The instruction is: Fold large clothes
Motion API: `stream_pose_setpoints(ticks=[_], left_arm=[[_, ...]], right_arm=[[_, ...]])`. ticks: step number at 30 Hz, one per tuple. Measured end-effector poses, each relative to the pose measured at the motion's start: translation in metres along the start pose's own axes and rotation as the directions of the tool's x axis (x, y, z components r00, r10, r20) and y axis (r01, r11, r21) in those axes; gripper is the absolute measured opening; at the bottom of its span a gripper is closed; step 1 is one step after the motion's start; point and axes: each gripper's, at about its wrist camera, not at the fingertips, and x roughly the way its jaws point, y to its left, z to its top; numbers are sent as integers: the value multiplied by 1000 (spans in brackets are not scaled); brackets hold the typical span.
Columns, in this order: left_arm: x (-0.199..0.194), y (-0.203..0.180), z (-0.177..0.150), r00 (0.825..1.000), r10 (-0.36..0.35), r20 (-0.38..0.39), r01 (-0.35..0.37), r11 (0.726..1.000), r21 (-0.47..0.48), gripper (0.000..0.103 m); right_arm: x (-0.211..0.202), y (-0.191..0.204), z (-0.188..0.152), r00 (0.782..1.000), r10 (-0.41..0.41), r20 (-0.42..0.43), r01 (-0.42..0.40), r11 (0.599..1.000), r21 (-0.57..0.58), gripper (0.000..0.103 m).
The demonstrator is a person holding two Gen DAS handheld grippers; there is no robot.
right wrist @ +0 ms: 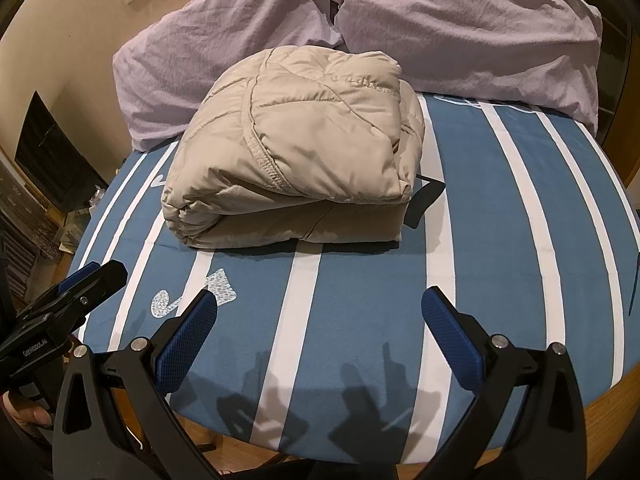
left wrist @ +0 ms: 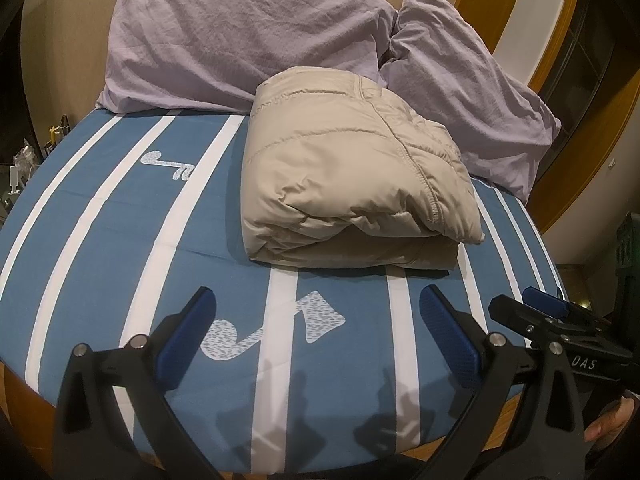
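Nearest me: my left gripper (left wrist: 316, 320), black frame with blue textured pads, jaws spread wide, holding nothing, hovering over the near edge of the blue sheet with white stripes (left wrist: 120, 240). My right gripper (right wrist: 318, 322) is the same: wide apart, empty. In the left view its tip shows at 3 o'clock.

Further out, at 12 o'clock from both grippers, well apart from the pads: the beige quilted puffer jacket (left wrist: 352, 176), sitting on the sheet as a compact stacked bundle. A folded edge faces me, and a stitched seam runs across the top layer (right wrist: 260, 148).

Judgement: the fold looks essentially done. What's left is tidying.

- The top flap overhangs the lower layer toward 4 o'clock in the left view. I'd square that corner, not refold.
- Puffy fill springs back, so press flat with the pads rather than pinch.
- If I grip, take the thick folded edge, both sides together, so layers don't slide.
- A dark strap or tag pokes out by the bundle's right side (right wrist: 426, 196). Can't tell what it is.

Farthest: two lilac wrinkled pillows (left wrist: 240, 32) against the headboard end, the bundle's far edge just beside them.
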Motion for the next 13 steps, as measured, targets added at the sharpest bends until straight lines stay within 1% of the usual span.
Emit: stream_pose_setpoints(ticks=[13], left_arm=[[0,1,0,1000,-1,0,1,1000,0,101]], right_arm=[[0,0,0,1000,0,1,0,1000,-1,102]])
